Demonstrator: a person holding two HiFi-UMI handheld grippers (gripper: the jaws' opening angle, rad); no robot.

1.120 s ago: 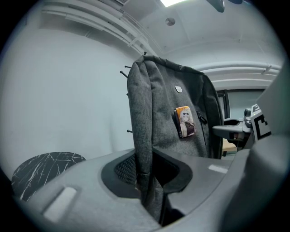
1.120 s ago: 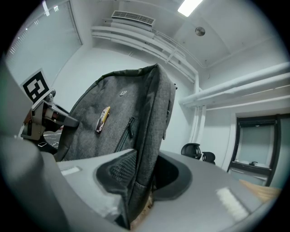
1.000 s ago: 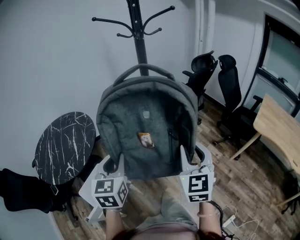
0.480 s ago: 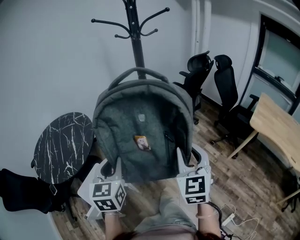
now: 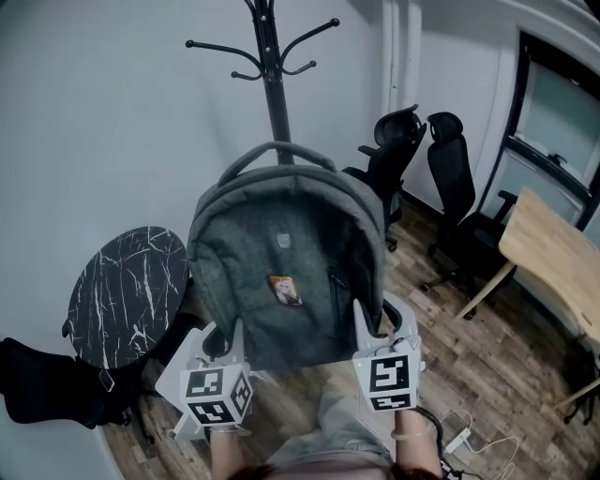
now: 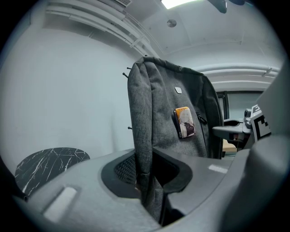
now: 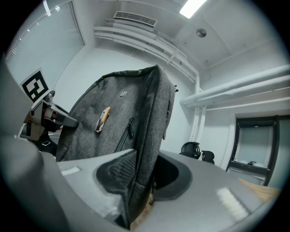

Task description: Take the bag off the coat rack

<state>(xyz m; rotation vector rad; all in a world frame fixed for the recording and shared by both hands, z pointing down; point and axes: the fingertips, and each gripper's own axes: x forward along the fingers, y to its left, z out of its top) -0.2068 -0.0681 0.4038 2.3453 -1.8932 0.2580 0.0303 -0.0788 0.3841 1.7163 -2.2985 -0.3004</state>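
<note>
Bag [image 5: 286, 281] stood upright before the coat rack [image 5: 269, 66], left gripper [image 5: 223, 335] and right gripper [image 5: 382, 323] jaws each clamped on a lower side edge; such thin pinches risked slipping, toppling it.

I can read no words anywhere; the patch [image 5: 283, 241] and orange tag [image 5: 287, 291] on the bag [image 5: 246, 281] are too small.

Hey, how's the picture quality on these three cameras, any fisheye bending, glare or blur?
Head view: dim, even light, no blur; the black metal coat rack is crisp. Left gripper view: heavy fisheye, black corners, the grey fabric backpack sharp, a ceiling light panel blown out at the top. Right gripper view: same dark rim, a ceiling light strip glaring at top, backpack sharp.
</note>
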